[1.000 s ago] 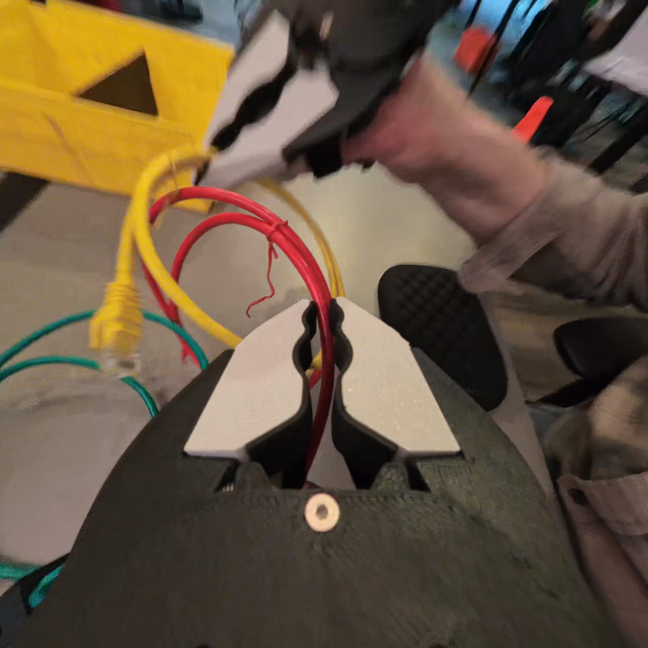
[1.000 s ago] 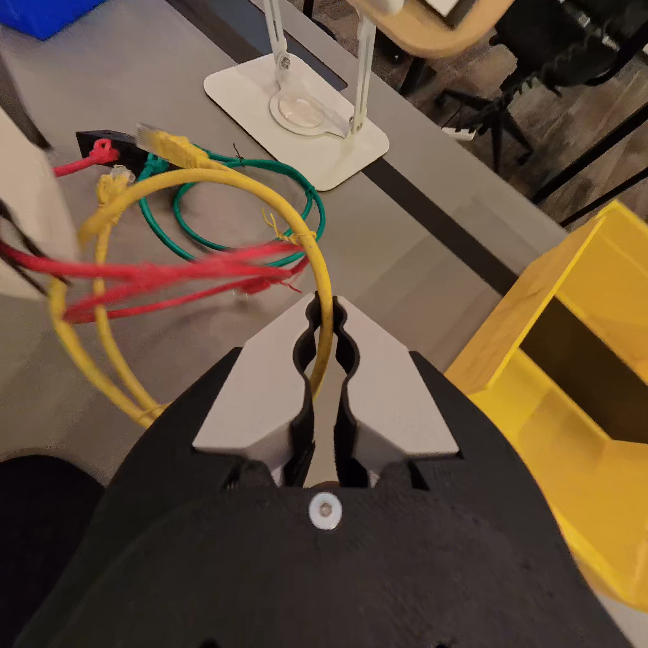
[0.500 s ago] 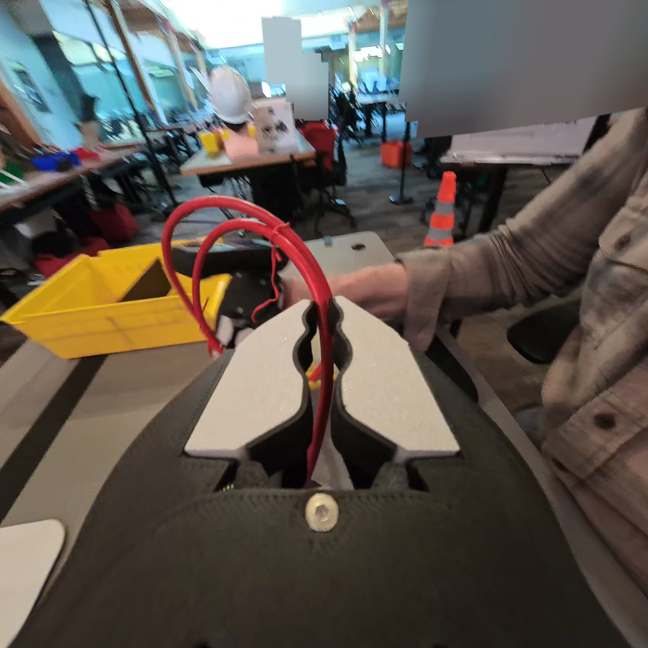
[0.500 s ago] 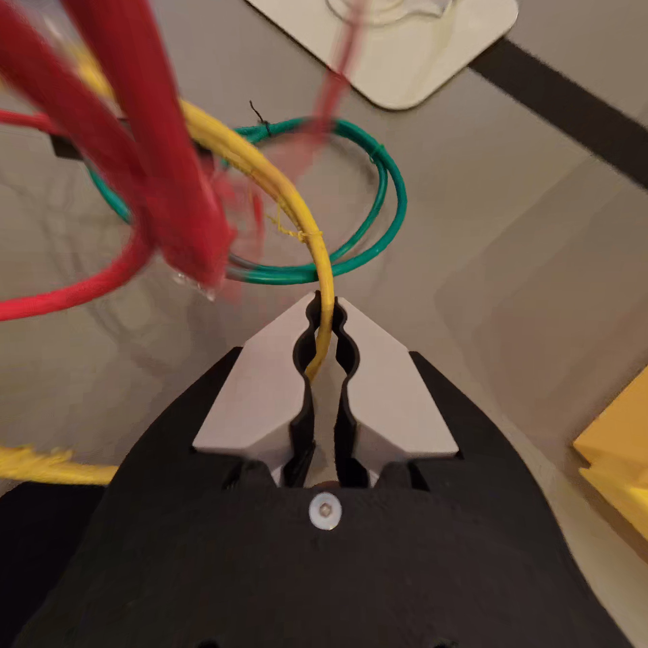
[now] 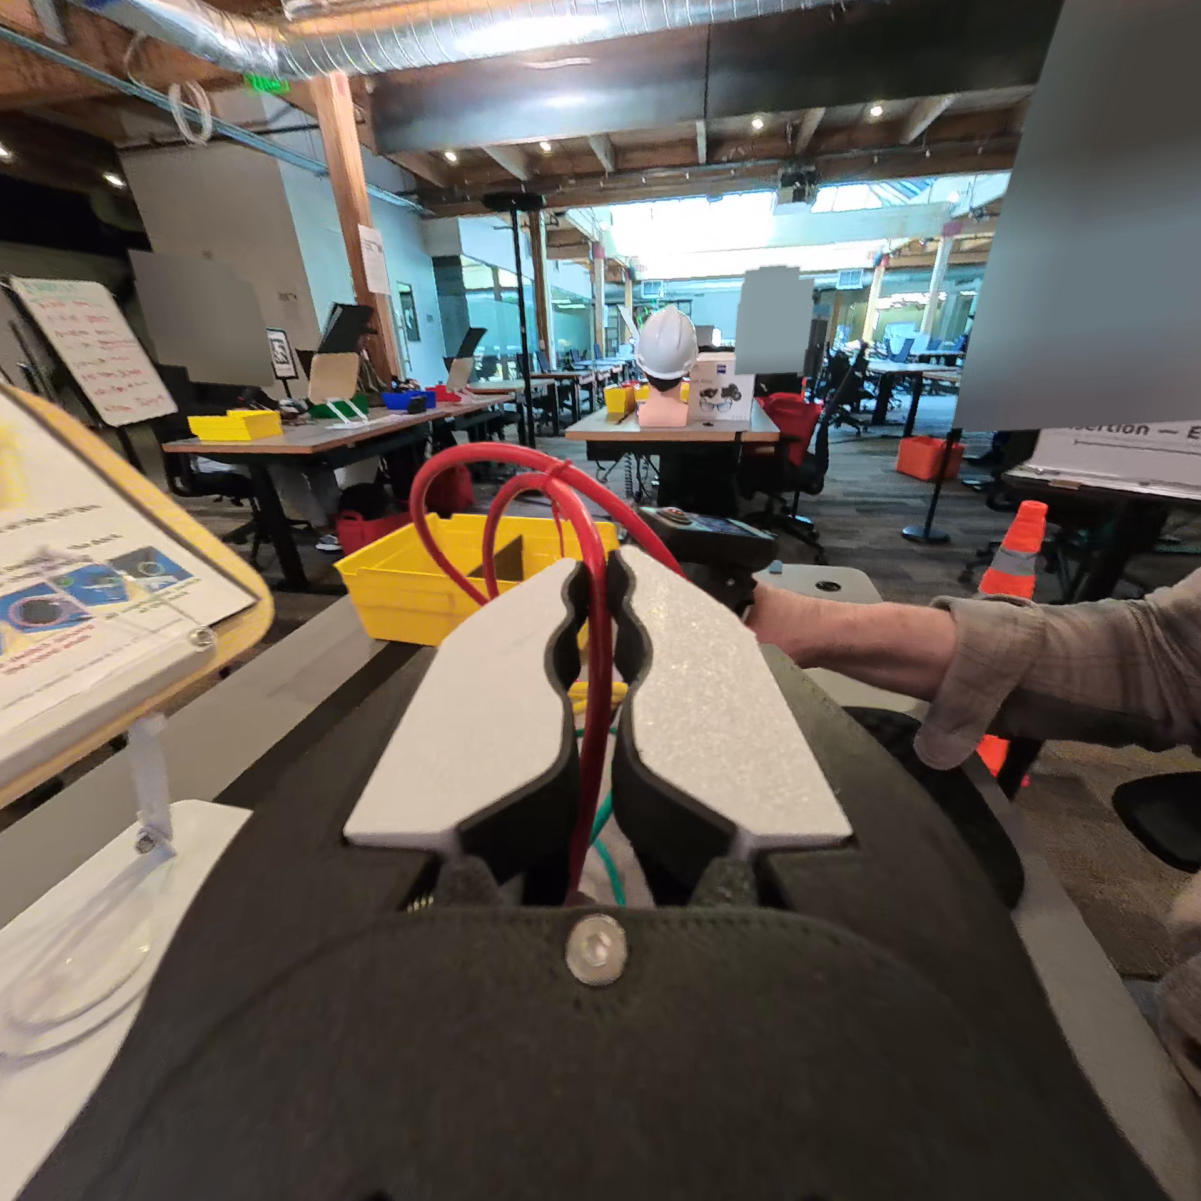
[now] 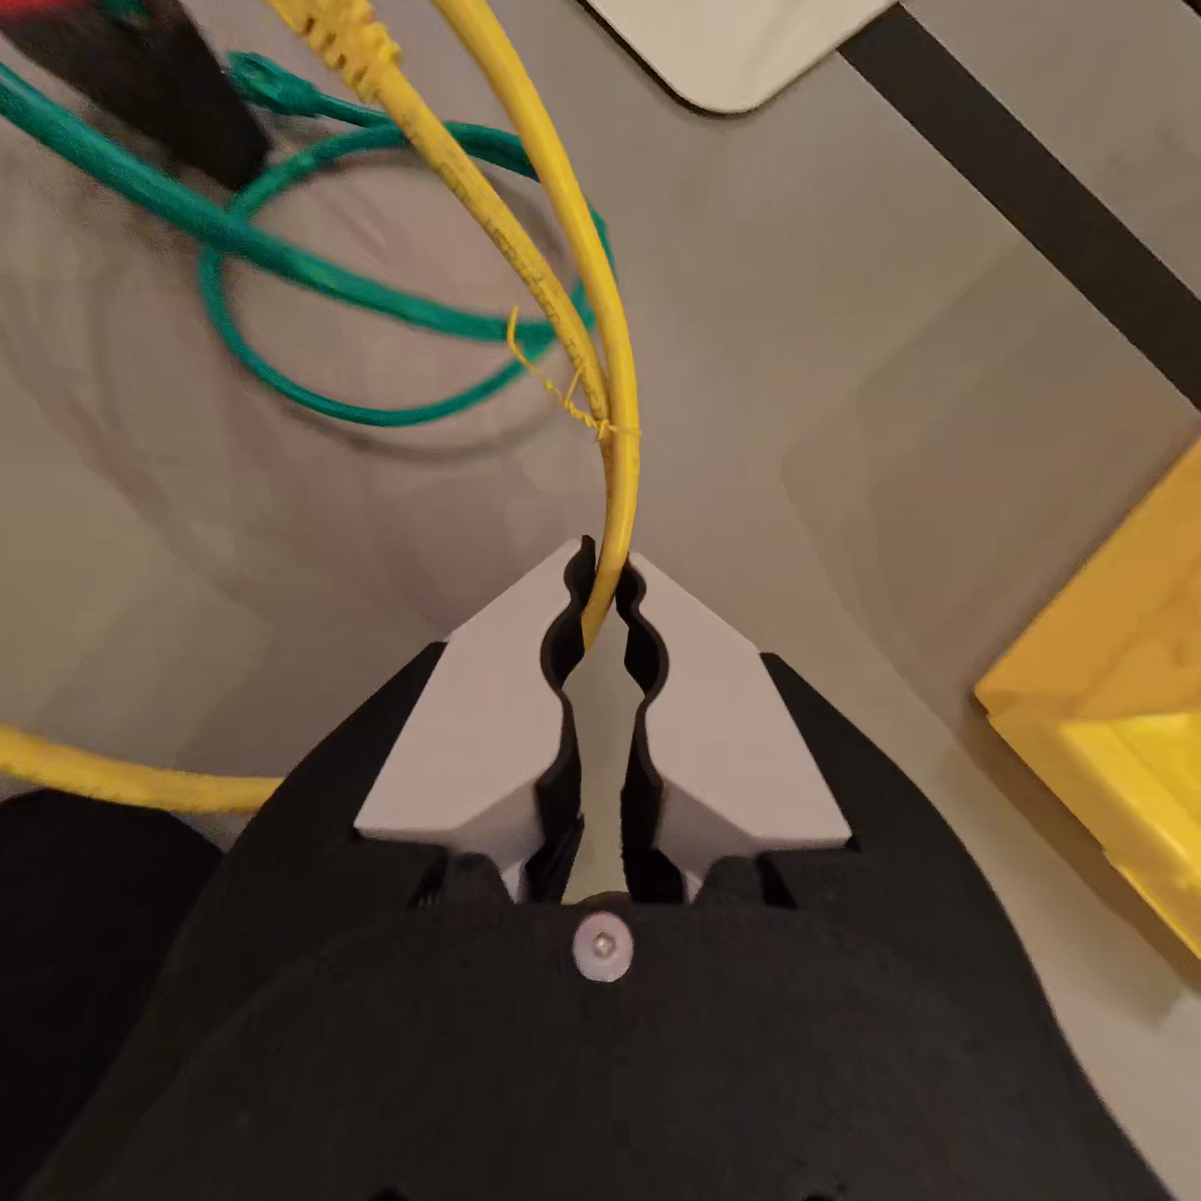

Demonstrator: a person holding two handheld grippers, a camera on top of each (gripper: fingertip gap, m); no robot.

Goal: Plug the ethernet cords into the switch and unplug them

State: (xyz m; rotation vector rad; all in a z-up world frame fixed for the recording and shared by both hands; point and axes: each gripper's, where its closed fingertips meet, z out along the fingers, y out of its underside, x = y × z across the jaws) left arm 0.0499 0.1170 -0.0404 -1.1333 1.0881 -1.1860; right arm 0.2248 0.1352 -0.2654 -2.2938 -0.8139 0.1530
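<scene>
My left gripper [image 5: 598, 572] is shut on a coiled red ethernet cord [image 5: 520, 474] and holds it up, level with the room; the cord runs down between the fingers. My right gripper [image 6: 607, 552] is shut on a yellow ethernet cord [image 6: 578, 214], whose tied loops and plug [image 6: 354, 45] rise toward the top of the right wrist view. A green cord [image 6: 312, 273] lies coiled on the grey table below. A black box [image 6: 156, 84], blurred at the top left, looks like the switch. The right hand [image 5: 838, 633] and its tool show behind the left gripper.
A yellow bin stands at the table's far side in the left wrist view [image 5: 416, 578] and at the right edge of the right wrist view [image 6: 1118, 734]. A stand with a white base [image 5: 78, 936] and a tilted instruction sheet [image 5: 97, 572] is on the left. One gripper's finger ends stand about 30 cm off the other's.
My left gripper has lifted and tilted up from the table to face the room, still holding the red cord. My right gripper has moved closer over the green coil with the yellow cord.
</scene>
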